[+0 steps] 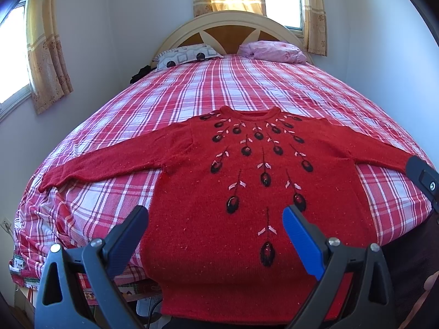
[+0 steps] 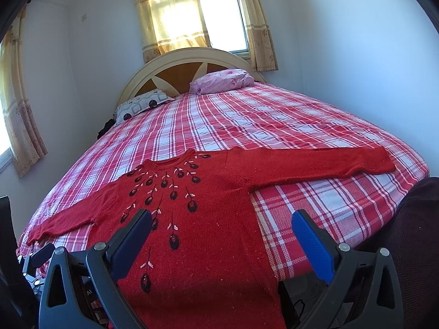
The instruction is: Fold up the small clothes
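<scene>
A red knitted sweater (image 1: 247, 192) with dark embroidered flowers lies flat, front up, on the near end of the bed, both sleeves spread out sideways. Its hem hangs over the bed's front edge. It also shows in the right wrist view (image 2: 208, 219). My left gripper (image 1: 216, 219) is open and empty, hovering above the sweater's lower body. My right gripper (image 2: 222, 224) is open and empty, above the sweater's lower right side. The right gripper's tip shows at the right edge of the left wrist view (image 1: 424, 178). The left gripper shows at the lower left of the right wrist view (image 2: 38, 257).
The bed (image 1: 274, 87) has a red and white plaid sheet. A patterned pillow (image 1: 186, 56) and a pink bundle (image 1: 274, 50) lie by the headboard (image 1: 227, 27). Walls and curtained windows surround the bed. A dark cloth (image 2: 419, 233) sits at the bed's right corner.
</scene>
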Demonstrator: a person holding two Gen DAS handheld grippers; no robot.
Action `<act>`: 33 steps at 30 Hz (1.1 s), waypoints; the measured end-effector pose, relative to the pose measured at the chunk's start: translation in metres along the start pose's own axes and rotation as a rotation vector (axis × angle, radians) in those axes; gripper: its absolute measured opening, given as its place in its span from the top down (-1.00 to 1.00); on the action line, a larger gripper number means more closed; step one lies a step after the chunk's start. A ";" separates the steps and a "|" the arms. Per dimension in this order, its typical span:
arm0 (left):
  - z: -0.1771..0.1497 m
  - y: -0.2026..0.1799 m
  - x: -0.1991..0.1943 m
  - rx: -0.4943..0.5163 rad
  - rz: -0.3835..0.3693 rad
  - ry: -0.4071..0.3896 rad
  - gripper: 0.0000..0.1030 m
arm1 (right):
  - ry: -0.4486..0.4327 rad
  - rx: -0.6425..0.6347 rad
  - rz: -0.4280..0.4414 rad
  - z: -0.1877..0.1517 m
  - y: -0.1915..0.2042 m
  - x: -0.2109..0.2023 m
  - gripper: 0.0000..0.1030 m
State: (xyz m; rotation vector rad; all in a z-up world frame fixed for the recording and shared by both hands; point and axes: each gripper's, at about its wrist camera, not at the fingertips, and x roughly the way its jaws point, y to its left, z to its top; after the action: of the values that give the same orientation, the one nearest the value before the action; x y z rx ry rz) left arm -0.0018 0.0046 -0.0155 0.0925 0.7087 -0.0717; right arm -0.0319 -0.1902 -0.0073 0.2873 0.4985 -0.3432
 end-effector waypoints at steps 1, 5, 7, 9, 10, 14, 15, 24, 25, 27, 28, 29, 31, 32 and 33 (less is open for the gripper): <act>0.000 0.000 0.000 0.000 0.000 0.000 -0.94 | 0.000 0.001 0.001 0.000 0.000 0.000 -0.98; -0.001 -0.001 0.001 0.000 0.000 0.002 -0.94 | 0.002 0.002 0.002 0.000 0.000 0.001 -0.98; -0.002 -0.002 0.001 0.001 0.001 0.004 -0.94 | 0.002 0.003 0.002 -0.002 0.000 0.001 -0.98; -0.002 -0.002 0.001 0.000 0.000 0.009 -0.94 | 0.002 0.001 0.001 0.000 0.000 0.001 -0.98; -0.001 -0.002 0.002 0.000 -0.001 0.011 -0.94 | 0.003 0.001 0.001 -0.001 0.000 0.001 -0.98; -0.001 -0.003 0.004 0.002 -0.003 0.021 -0.94 | 0.006 0.003 0.001 -0.001 0.000 0.002 -0.98; -0.002 -0.003 0.004 0.003 -0.002 0.022 -0.94 | 0.008 0.003 0.000 -0.002 0.000 0.003 -0.98; 0.003 -0.003 0.019 0.003 0.003 0.050 -0.94 | 0.031 0.016 -0.021 -0.003 -0.012 0.016 -0.98; 0.003 -0.003 0.023 0.006 0.005 0.054 -0.94 | 0.032 0.018 -0.023 -0.003 -0.014 0.016 -0.98; 0.003 -0.004 0.029 0.010 0.004 0.064 -0.94 | 0.044 0.030 -0.031 -0.003 -0.022 0.023 -0.97; 0.003 -0.005 0.032 0.012 -0.001 0.072 -0.94 | 0.050 0.037 -0.036 -0.003 -0.027 0.027 -0.98; 0.003 -0.006 0.037 0.015 -0.015 0.081 -0.94 | 0.052 0.039 -0.040 -0.003 -0.028 0.029 -0.97; 0.002 -0.007 0.043 0.021 -0.042 0.090 -0.94 | 0.069 0.049 -0.062 -0.003 -0.041 0.041 -0.97; 0.002 -0.009 0.048 0.026 -0.063 0.099 -0.94 | 0.071 0.051 -0.067 -0.003 -0.045 0.043 -0.97; 0.002 -0.010 0.051 0.031 -0.077 0.105 -0.94 | 0.075 0.054 -0.077 -0.003 -0.050 0.047 -0.97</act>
State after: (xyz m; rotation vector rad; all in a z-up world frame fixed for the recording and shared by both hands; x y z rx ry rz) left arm 0.0377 -0.0079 -0.0478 0.0990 0.8158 -0.1520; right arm -0.0139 -0.2461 -0.0426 0.3350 0.5761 -0.4226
